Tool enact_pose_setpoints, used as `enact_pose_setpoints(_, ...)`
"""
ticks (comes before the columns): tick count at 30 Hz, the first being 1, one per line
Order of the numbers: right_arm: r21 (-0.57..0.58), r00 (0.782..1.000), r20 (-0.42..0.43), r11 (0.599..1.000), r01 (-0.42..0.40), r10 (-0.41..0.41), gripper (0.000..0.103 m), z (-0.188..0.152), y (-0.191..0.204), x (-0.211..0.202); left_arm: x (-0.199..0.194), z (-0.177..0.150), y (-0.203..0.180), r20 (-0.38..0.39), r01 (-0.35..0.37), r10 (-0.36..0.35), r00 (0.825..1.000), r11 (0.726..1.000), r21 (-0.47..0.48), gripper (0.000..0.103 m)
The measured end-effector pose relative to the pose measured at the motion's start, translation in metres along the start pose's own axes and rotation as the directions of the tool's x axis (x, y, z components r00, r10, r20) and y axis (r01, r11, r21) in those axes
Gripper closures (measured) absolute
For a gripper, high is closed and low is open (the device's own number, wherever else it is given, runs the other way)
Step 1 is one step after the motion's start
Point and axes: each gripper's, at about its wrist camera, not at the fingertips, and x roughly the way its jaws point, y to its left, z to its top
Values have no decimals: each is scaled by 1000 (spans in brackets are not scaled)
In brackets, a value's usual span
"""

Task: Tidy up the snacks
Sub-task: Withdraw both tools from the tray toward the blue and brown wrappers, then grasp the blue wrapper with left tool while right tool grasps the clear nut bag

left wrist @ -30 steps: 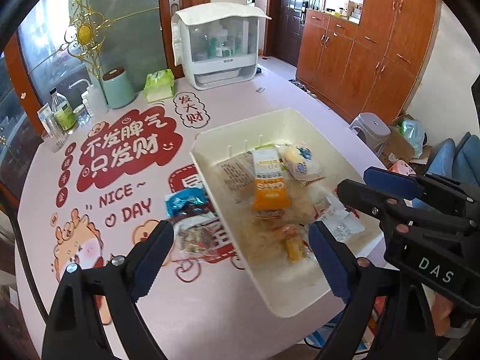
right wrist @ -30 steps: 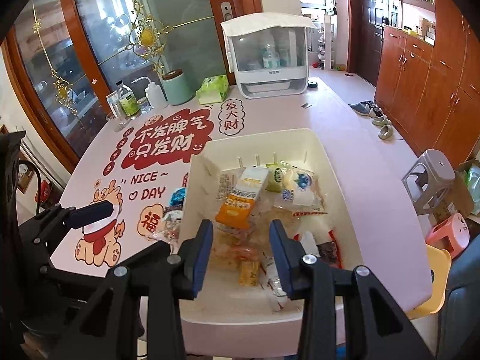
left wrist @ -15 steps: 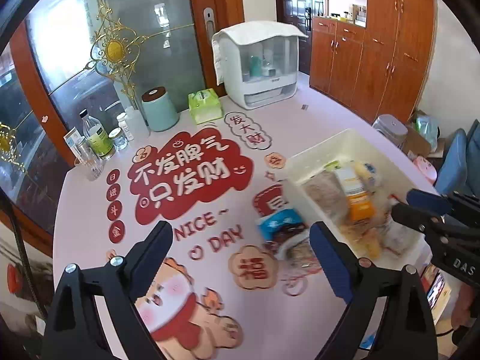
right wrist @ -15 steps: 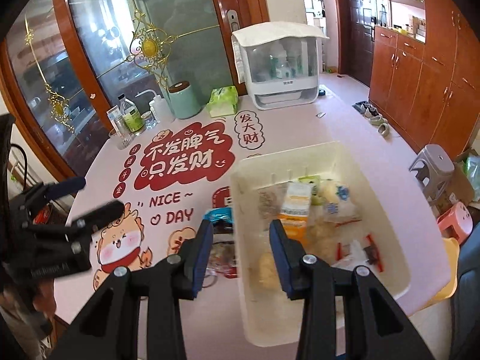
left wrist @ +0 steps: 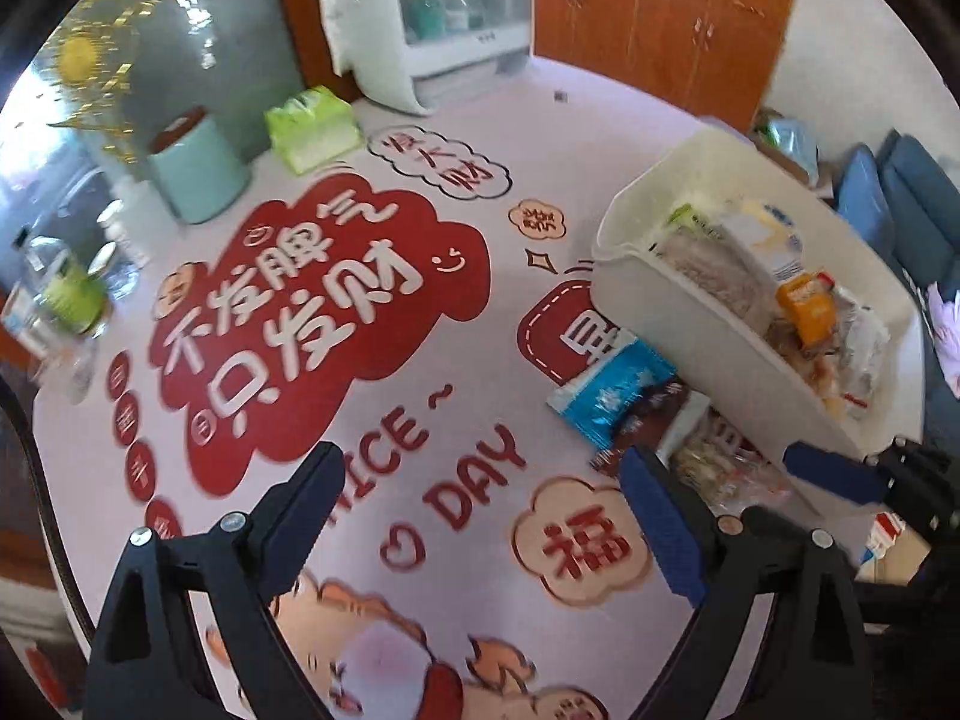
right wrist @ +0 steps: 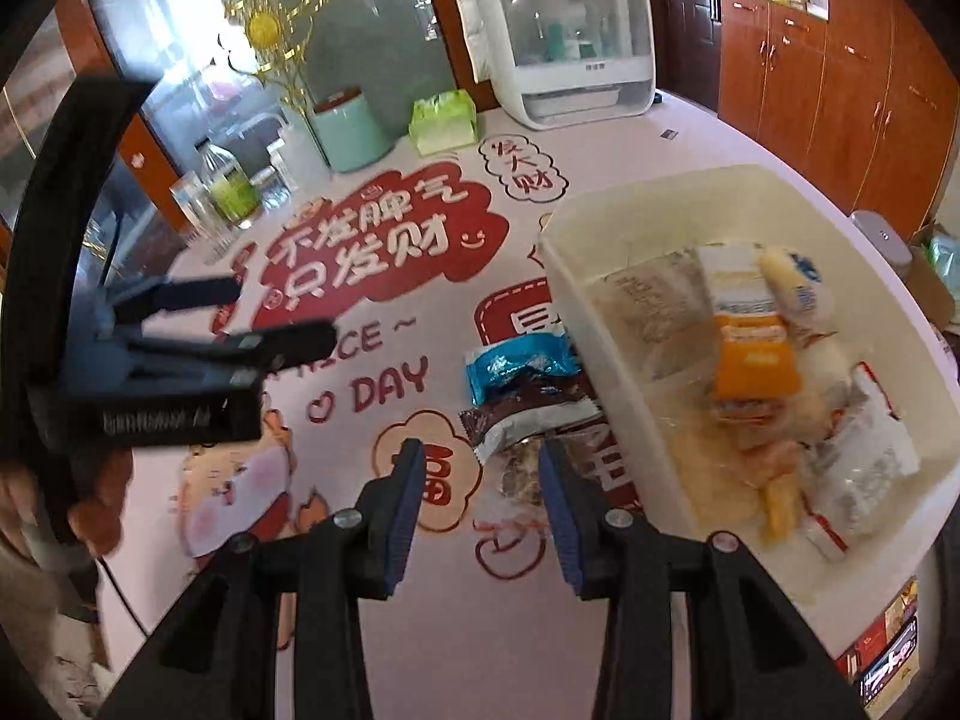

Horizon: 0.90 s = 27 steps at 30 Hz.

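Most of the snacks already lie in the cream bin (right wrist: 708,204) on the right of the worktop (right wrist: 690,144): an orange-and-white packet (right wrist: 750,354), a pale roll with blue print (right wrist: 792,282), clear wrapped pieces and others heaped together. At least 3 packets are left outside, touching or just beside the bin's left wall: a blue packet (right wrist: 519,366), a brown-and-white packet (right wrist: 534,414) below it, and a clear packet (right wrist: 516,480) of mixed bits nearest the camera. The right hand-held gripper (right wrist: 480,474) hangs over that clear packet, jaws partly apart and gripping nothing; whether its pads touch the wrapper cannot be told. The left hand-held gripper (left wrist: 480,516) is spread wide and empty above the printed cloth, left of the loose packets. By this reading the job is largely done, with only these outside packets to go in.
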Motion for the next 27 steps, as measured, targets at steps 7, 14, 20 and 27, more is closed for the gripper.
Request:
enact_pose_setpoints(7,-4,982,-59,984,179,-179,62,-20,-4,59,49,24,-12,-29,41,-38,999,990,132,11)
enact_pose_setpoints(14,-29,978,-25,978,206,-207,54,-17,-1,69,85,40,-46,-73,121,-104,992,950,289,11)
enact_pose_setpoints(20,-65,977,-40,977,205,-208,44,-20,3,78,118,47,-69,-148,180,-136,980,920,348,17)
enact_pose_setpoints(27,-57,980,-68,982,183,-186,43,-25,0,87,137,47,-70,-190,237,-182,965,916,323,65)
